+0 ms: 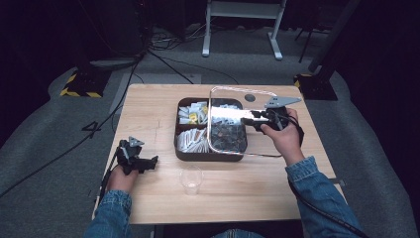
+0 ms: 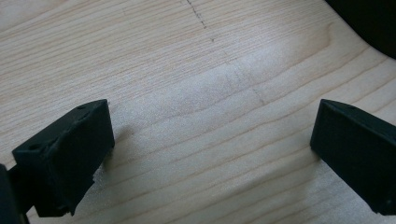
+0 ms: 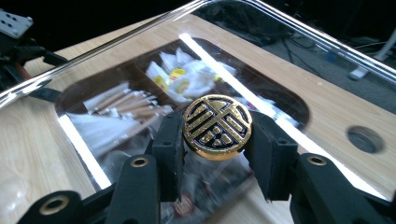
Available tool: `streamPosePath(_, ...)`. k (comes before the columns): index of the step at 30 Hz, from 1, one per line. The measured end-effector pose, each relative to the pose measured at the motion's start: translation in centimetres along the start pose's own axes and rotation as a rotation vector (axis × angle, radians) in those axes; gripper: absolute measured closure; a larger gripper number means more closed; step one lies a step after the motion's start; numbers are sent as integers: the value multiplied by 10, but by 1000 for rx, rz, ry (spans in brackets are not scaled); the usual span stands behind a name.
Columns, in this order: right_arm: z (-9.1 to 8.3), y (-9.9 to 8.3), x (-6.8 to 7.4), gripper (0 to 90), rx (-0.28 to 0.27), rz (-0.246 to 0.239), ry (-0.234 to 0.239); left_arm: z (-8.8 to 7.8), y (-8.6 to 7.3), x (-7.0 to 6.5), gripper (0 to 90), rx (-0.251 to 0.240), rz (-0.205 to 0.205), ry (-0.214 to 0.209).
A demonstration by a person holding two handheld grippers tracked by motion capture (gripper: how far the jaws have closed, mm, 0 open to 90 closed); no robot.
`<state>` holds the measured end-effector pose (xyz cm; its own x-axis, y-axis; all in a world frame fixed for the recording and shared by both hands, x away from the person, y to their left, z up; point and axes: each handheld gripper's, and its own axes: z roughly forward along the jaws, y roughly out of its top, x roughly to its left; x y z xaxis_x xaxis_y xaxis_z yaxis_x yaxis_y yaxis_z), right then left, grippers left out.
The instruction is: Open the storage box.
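Lid (image 1: 228, 124) of clear plastic hangs tilted over the right half of the dark compartment box (image 1: 184, 148), carried by its round gold knob (image 3: 217, 127); the right gripper (image 3: 215, 142) has its two black jaws pressed against the knob's sides, so the whole pane depends on that one small pinch. The knob is smooth and round, and the pads (image 3: 169, 149) catch it only along its rim; a slight twist of the hand could likely let it roll out, and the lid would drop onto the packets (image 1: 192, 113) and sachets in the box or clatter onto the wooden table (image 1: 148, 109); because the pane is broad and held at its centre, it may also swing, and its lower edge, which in the high view sits near the box's front right corner, could catch the rim and lever the knob free. The clear plastic cup (image 1: 191, 179) stands just in front of the box, light and empty-looking; a sweep of the lid toward the person could probably knock it over. The left gripper (image 2: 210, 154) rests low at the table's left, its jaws well apart with only bare wood between them, well away from the box; it gives the lid no support, so a slip at the knob would go uncaught.
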<state>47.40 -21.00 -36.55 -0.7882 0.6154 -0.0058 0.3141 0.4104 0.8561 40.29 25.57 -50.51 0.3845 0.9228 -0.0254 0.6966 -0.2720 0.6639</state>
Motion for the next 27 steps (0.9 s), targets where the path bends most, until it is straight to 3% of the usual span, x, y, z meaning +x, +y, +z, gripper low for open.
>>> streamPosePath(6, -25, -12, -12, 584, 11, -2, -44, -1, 0, 0, 0, 2, -2, 3)
streamPosePath(15, -55, -38, -33, 583, 7, 48, -72, -1, 0, 0, 0, 1, 0, 5)
streamPosePath(21, -67, -54, -45, 583, -9, 72, -88, -1, 0, 0, 0, 2, 0, 6)
streamPosePath(27, -69, -64, -54, 583, 29, 79, -103, -1, -1, 0, 0, 0, -2, 10)
